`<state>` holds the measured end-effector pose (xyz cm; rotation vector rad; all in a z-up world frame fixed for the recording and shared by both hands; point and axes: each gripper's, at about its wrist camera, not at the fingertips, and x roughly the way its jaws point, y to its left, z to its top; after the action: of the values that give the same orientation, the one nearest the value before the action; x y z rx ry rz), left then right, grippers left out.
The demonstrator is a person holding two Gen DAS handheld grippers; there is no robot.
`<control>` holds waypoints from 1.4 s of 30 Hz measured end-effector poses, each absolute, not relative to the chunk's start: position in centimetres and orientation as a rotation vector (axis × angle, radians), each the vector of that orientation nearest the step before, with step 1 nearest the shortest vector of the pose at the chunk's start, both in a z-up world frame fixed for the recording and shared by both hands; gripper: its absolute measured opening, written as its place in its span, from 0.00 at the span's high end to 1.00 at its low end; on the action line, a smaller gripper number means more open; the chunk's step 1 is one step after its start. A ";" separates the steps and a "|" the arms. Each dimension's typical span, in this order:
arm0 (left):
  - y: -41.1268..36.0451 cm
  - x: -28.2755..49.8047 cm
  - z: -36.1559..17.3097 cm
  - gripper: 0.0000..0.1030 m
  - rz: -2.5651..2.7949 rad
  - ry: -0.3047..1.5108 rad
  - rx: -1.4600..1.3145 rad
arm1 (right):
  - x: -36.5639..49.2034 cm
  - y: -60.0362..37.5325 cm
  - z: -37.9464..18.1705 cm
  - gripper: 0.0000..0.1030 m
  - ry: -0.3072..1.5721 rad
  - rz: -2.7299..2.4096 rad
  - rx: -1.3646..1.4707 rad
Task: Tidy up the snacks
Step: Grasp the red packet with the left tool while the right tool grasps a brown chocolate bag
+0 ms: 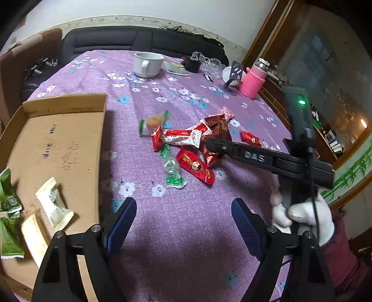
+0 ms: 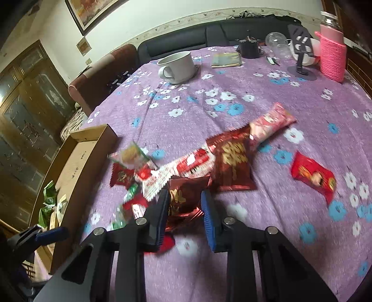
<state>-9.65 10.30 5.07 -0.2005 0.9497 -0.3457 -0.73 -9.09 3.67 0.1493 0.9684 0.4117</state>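
Purple floral tablecloth [image 2: 232, 76] is covering the table, creasing slightly near centre. White mug [image 2: 177, 67] is sitting upright toward 12 o'clock, handle facing 8 o'clock. Greenish booklet [image 2: 226, 60] is lying flat at 1 o'clock, near the mug, not touching. Clear plastic cup [image 2: 276, 44] and black phone stand [image 2: 301, 55] are standing further toward 2 o'clock. Bottle in pink knitted sleeve [image 2: 332, 55] is standing upright just beside the stand. Dark sofa [image 1: 139, 39] is running behind the table; framed picture [image 2: 93, 11] is hanging at 10 o'clock

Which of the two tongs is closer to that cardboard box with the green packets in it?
The left tongs: they hang open right beside the cardboard box. The right tongs are farther off, over the snack pile, straddling a dark red packet.
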 end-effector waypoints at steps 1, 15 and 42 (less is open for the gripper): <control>10.1 -9.5 5.0 0.16 -0.349 0.950 -0.196 | -1.2 -9.5 3.8 0.74 0.962 0.408 0.153; 5.1 -5.8 3.9 0.41 -0.374 0.975 -0.125 | -2.3 -14.5 3.0 0.74 0.929 0.418 0.309; 5.1 -2.5 2.4 0.80 -0.282 0.974 -0.065 | -2.5 -15.1 3.0 0.74 0.895 0.395 0.338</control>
<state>-2.50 5.14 2.37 -0.0647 0.9737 -0.2825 -2.53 -15.15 3.03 0.3380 0.8947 0.3948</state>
